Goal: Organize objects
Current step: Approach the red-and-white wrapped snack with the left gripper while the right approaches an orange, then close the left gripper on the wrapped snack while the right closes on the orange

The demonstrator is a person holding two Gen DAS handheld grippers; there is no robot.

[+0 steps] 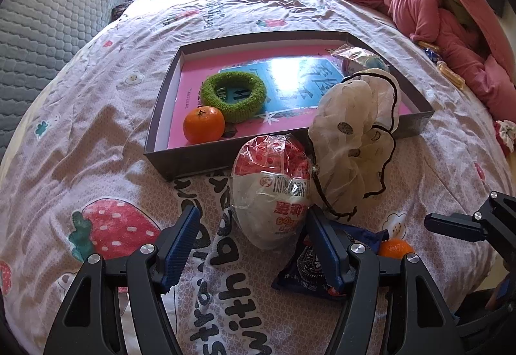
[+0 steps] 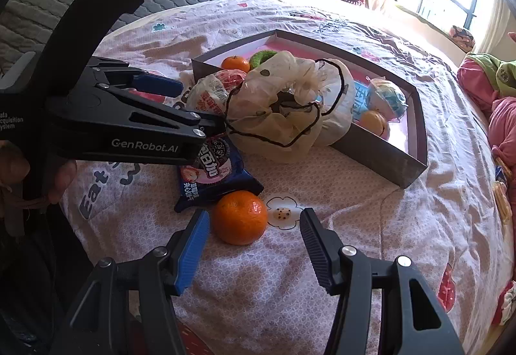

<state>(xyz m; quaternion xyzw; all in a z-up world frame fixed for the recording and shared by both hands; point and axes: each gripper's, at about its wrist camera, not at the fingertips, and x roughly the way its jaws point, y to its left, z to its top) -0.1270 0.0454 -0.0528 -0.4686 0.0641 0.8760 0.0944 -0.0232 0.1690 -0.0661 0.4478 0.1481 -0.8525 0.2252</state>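
Observation:
A grey shallow box (image 1: 190, 166) with a pink and blue floor lies on the bed. In it are a mandarin (image 1: 203, 124), a green fuzzy ring (image 1: 233, 96) and a small wrapped blue packet (image 1: 361, 60). A cream organza scrunchie (image 1: 354, 142) leans over the box's front rim. My left gripper (image 1: 254, 242) is open around a red-and-white wrapped snack (image 1: 271, 190). A dark blue cookie packet (image 2: 213, 174) lies beside it. My right gripper (image 2: 254, 239) is open around a loose mandarin (image 2: 240, 217) on the bedsheet. The left gripper also shows in the right wrist view (image 2: 193, 103).
The bed has a pink strawberry-print sheet (image 2: 354, 226). A grey quilted headboard (image 1: 48, 32) is at the left. Pink and green bedding (image 1: 435, 10) is piled at the right, with small snacks (image 1: 450, 73) next to it. A window is behind the bed.

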